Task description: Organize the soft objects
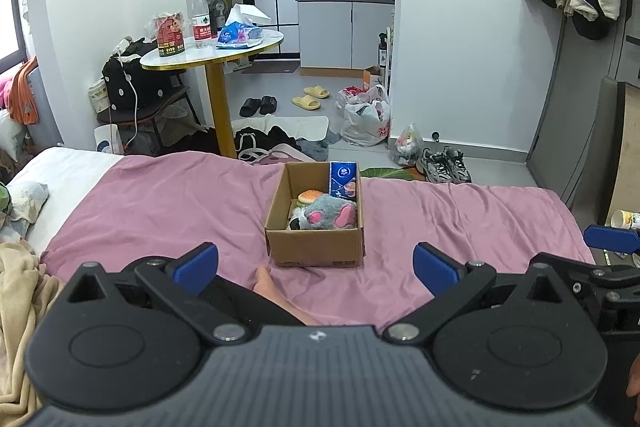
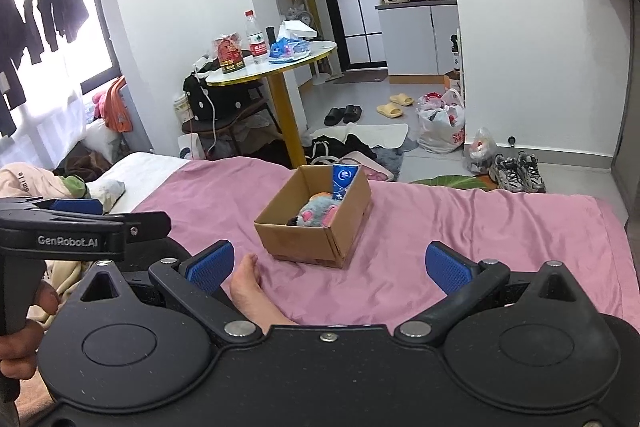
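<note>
Plush grey toy [image 1: 326,213] with pink ears lies inside the open cardboard box [image 1: 316,247], beside a burger-shaped toy [image 1: 310,195] and an upright blue tissue pack [image 1: 343,179] against the far right wall. The box sits on the pink bedsheet [image 1: 160,203], just beyond a bare foot [image 2: 244,279]. Left claw [image 1: 316,269] and right claw [image 2: 330,265] are both spread wide and empty, held low near the box. Behind the bed stands a round table [image 1: 224,53] carrying a water bottle [image 1: 200,19].
</note>
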